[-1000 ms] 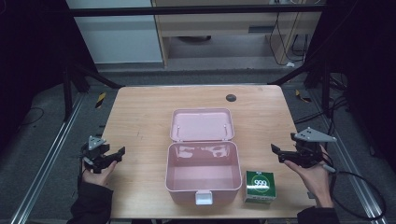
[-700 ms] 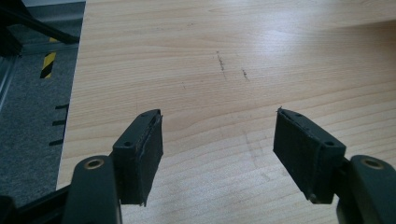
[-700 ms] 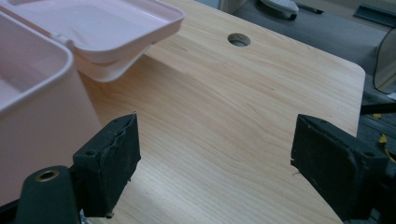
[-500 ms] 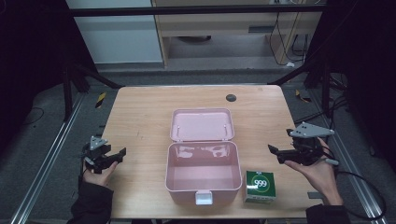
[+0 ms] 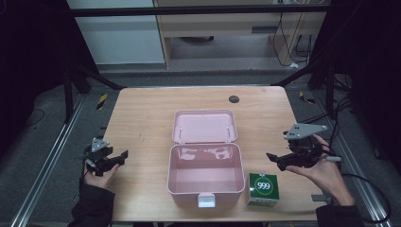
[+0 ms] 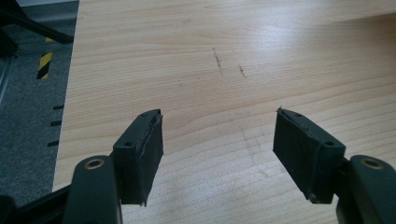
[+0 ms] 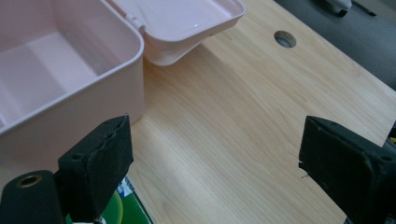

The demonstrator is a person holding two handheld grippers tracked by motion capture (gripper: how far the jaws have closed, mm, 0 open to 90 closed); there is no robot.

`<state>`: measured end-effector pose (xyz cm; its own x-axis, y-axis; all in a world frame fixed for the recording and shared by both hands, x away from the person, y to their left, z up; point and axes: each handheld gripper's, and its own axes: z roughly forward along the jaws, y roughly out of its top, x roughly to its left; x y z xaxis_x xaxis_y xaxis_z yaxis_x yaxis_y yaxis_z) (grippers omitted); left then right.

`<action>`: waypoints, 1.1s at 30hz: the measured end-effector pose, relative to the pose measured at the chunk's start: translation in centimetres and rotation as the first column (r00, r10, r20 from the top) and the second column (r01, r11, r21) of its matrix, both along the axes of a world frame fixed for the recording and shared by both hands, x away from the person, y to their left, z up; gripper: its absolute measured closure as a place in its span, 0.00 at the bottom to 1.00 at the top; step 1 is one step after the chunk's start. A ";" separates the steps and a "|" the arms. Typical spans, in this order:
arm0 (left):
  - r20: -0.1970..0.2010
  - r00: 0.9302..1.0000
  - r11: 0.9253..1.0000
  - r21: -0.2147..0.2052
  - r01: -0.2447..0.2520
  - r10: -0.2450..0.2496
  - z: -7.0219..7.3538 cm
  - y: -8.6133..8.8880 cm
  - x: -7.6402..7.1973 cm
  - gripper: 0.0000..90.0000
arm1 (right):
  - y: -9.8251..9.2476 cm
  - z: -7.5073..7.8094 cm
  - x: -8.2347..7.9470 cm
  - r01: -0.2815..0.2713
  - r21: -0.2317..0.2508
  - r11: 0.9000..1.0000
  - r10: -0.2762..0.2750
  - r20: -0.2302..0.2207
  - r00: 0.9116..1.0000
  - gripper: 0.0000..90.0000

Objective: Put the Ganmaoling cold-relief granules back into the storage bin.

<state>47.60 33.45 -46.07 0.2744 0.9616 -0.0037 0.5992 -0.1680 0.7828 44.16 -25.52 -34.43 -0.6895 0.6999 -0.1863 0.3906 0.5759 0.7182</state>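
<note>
With both jaws spread wide and nothing held, the green box (image 5: 264, 188) just beside the right hand-held gripper (image 5: 283, 161) could be knocked off the tabletop (image 5: 142, 123) edge, while the left hand-held gripper (image 5: 115, 160) is kept apart.

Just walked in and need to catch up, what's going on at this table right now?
A person holds a gripper in each hand over a wooden table. The left gripper and right gripper both have their jaws open and hold nothing. Between them sits a pink box with its lid open and nothing visible inside. A small green box stands beside it, nearest the right gripper.
</note>
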 end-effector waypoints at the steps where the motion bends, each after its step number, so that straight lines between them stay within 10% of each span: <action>1: 0.000 1.000 1.000 0.001 0.001 -0.001 0.0 0.0 0.0 0.36 | 0.1 0.0 0.0 -0.009 -0.011 1.000 0.009 -0.006 1.000 0.11; 13: -0.007 1.000 1.000 0.013 0.013 -0.013 -0.1 -0.3 0.0 0.36 | 1.1 -0.5 -0.4 -0.128 -0.099 0.987 0.118 -0.102 0.988 0.09; 33: -0.007 1.000 1.000 0.013 0.020 -0.020 -0.1 -0.3 0.1 0.36 | 3.3 -1.9 -1.9 -0.334 -0.239 0.912 0.265 -0.280 0.923 0.06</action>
<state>47.66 33.16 -46.18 0.2939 0.9558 0.0072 0.6007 -0.1906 0.7764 42.30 -22.22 -36.30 -0.9059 0.3973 -0.1468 0.3063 0.8539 0.4208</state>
